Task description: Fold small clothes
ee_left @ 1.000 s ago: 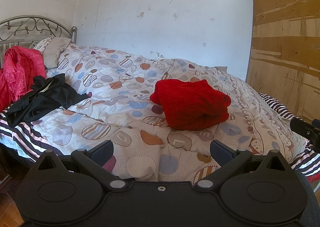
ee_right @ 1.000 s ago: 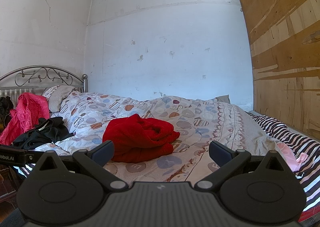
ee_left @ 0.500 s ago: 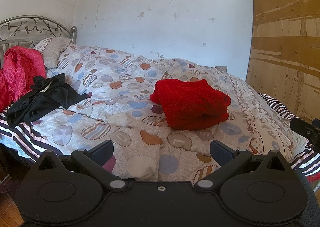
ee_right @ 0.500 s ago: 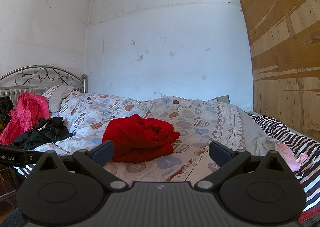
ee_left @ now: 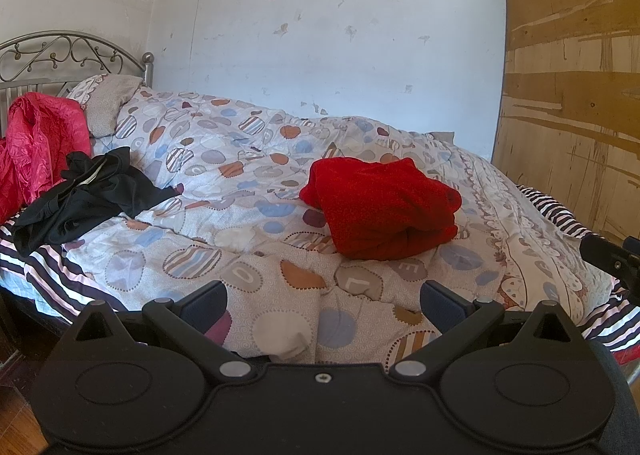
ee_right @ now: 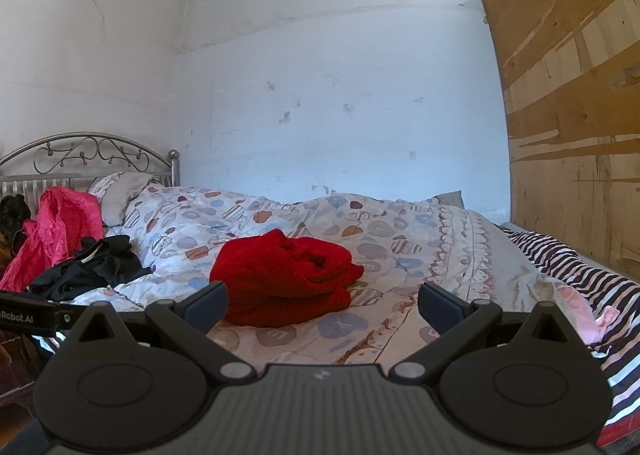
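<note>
The red garment [ee_left: 380, 207] looked like thick, fuzzy matt cloth, while the pink jacket [ee_left: 36, 143] had a crinkled, glossy sheen and the black clothing [ee_left: 88, 195] was smooth and dull. The quilt [ee_left: 248, 239] was soft printed cotton-like cloth; the headboard [ee_right: 92, 153] was shiny metal. The board [ee_right: 568, 127] was rough, splintered plywood, and the wall [ee_right: 340, 75] was chipped matt plaster.

White lettering "Robot.AI" is read on the black left gripper [ee_right: 28, 317] at the right wrist view's left edge, its start cut off; single letters "L" and "E" are made out on the quilt [ee_left: 352, 283] patches.
</note>
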`<move>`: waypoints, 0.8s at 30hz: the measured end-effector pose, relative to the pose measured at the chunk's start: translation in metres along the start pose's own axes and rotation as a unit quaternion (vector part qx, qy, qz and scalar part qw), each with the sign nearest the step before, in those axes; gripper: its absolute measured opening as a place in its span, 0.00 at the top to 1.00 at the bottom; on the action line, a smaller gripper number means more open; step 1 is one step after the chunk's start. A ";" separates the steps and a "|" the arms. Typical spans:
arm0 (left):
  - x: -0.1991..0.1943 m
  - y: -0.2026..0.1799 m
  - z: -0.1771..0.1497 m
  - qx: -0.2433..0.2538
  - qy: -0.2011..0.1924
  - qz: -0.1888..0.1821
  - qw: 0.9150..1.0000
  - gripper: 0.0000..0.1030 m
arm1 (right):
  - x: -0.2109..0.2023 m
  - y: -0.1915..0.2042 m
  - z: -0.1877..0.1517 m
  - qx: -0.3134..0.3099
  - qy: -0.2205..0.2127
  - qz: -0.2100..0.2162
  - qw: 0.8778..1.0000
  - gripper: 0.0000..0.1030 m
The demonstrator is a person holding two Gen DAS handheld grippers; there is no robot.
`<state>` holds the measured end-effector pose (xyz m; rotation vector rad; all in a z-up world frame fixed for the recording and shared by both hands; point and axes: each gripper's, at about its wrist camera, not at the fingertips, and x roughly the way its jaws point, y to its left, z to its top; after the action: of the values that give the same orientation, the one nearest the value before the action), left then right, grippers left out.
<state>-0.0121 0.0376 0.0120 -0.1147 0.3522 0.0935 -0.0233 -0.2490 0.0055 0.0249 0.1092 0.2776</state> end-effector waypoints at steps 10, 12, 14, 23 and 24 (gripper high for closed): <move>-0.003 0.009 -0.001 -0.030 0.024 0.021 0.999 0.01 | 0.000 -0.001 -0.001 0.001 0.002 -0.001 1.000 0.00; -0.004 0.010 -0.001 -0.029 0.027 0.023 0.999 0.01 | 0.000 -0.001 -0.001 0.000 0.002 -0.001 1.000 0.00; -0.004 0.012 -0.001 -0.034 0.031 0.021 0.999 0.01 | 0.000 -0.001 -0.001 0.000 0.003 -0.001 1.000 0.00; 0.002 0.016 0.002 -0.050 0.041 0.013 0.998 0.01 | 0.000 -0.002 -0.002 0.000 0.004 -0.001 1.000 0.00; 0.002 0.017 0.002 -0.051 0.041 0.012 0.998 0.01 | 0.000 -0.002 -0.002 0.001 0.004 0.000 1.000 0.00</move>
<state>-0.0117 0.0544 0.0118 -0.2155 0.4319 0.1315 -0.0230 -0.2505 0.0036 0.0249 0.1180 0.2767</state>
